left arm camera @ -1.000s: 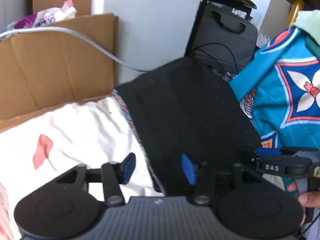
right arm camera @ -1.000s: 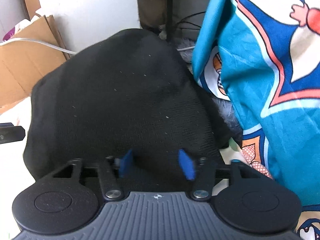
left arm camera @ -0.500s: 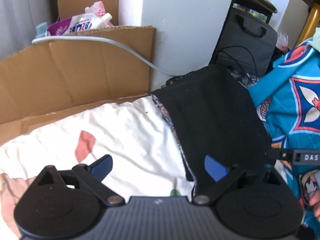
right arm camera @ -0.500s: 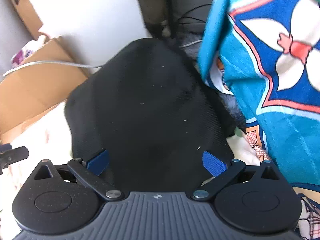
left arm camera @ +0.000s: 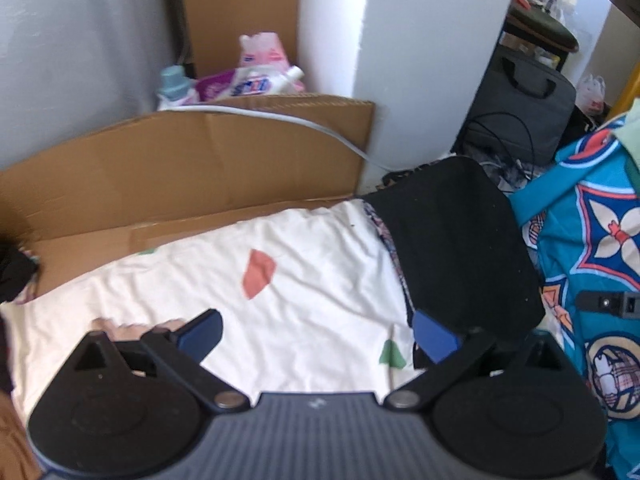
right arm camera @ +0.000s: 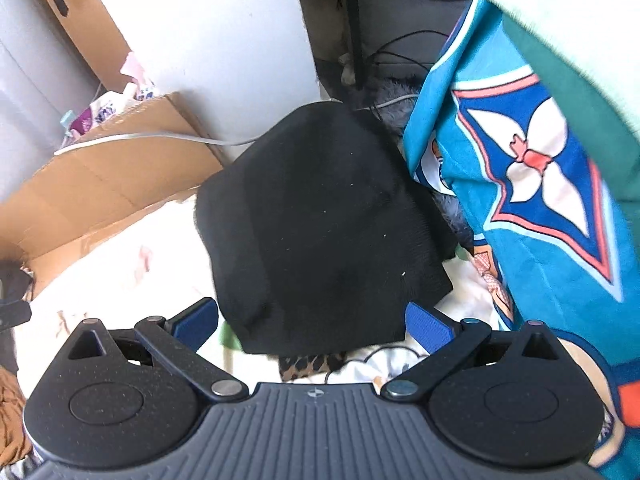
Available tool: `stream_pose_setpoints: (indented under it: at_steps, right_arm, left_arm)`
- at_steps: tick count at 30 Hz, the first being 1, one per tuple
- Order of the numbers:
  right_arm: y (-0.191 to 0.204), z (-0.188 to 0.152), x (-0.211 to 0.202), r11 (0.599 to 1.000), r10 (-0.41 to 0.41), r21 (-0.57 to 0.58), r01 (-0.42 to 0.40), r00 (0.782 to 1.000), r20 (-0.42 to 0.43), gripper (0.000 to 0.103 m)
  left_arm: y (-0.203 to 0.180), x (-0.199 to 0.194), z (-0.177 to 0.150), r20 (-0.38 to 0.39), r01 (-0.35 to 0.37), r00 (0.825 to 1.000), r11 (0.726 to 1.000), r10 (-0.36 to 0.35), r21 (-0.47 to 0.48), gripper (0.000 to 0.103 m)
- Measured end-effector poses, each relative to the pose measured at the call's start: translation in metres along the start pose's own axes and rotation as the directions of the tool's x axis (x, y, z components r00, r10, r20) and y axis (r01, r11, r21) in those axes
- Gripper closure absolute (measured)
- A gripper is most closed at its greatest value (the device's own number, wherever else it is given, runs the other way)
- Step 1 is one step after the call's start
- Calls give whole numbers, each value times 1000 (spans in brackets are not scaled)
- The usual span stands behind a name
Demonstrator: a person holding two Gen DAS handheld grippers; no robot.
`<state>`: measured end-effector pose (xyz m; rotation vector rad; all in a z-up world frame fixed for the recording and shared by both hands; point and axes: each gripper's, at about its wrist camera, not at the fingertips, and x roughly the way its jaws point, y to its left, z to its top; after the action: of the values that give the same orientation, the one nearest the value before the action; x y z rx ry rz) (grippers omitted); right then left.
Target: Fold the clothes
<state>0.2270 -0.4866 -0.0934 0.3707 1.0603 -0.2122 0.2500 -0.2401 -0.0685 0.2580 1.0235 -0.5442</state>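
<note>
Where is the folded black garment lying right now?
The black garment lies flat on the white patterned sheet, right of centre in the left wrist view, between the cardboard and the blue patterned fabric.

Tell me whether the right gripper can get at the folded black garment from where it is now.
Probably yes: the right gripper is open, and the black garment lies directly ahead with its near edge between the fingers, nothing on top.

White wall pillar stands behind a flattened cardboard sheet. Dark bag sits on the floor beside it. Daylight illuminates the room.
</note>
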Motion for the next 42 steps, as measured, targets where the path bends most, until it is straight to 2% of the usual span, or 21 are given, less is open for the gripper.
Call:
stream_pose_setpoints:
  at_steps: [8, 17, 23, 29, 34, 42]
  right_arm:
    - [13, -4, -63, 1000, 9, 16, -9, 1000, 5, 0]
    - [28, -12, -128, 999, 38, -4, -38, 998, 44, 0]
    - [40, -24, -168, 996, 83, -27, -81, 995, 60, 0]
    - [54, -40, -205, 994, 95, -63, -89, 992, 84, 0]
    - [70, -61, -234, 984, 125, -136, -113, 988, 86, 0]
    - [82, -93, -268, 979, 103, -182, -86, 991, 88, 0]
  left_arm:
    - [25, -85, -12, 25, -35, 999, 999, 36, -37, 1]
    - [46, -154, -35, 50, -72, 996, 995, 75, -70, 1]
    - [58, -199, -54, 77, -67, 994, 994, 74, -87, 1]
    - [65, -238, -74, 86, -79, 993, 993, 86, -86, 1]
    - [73, -265, -93, 106, -85, 990, 991, 96, -105, 0]
    - [85, -303, -127, 135, -79, 986, 986, 99, -145, 0]
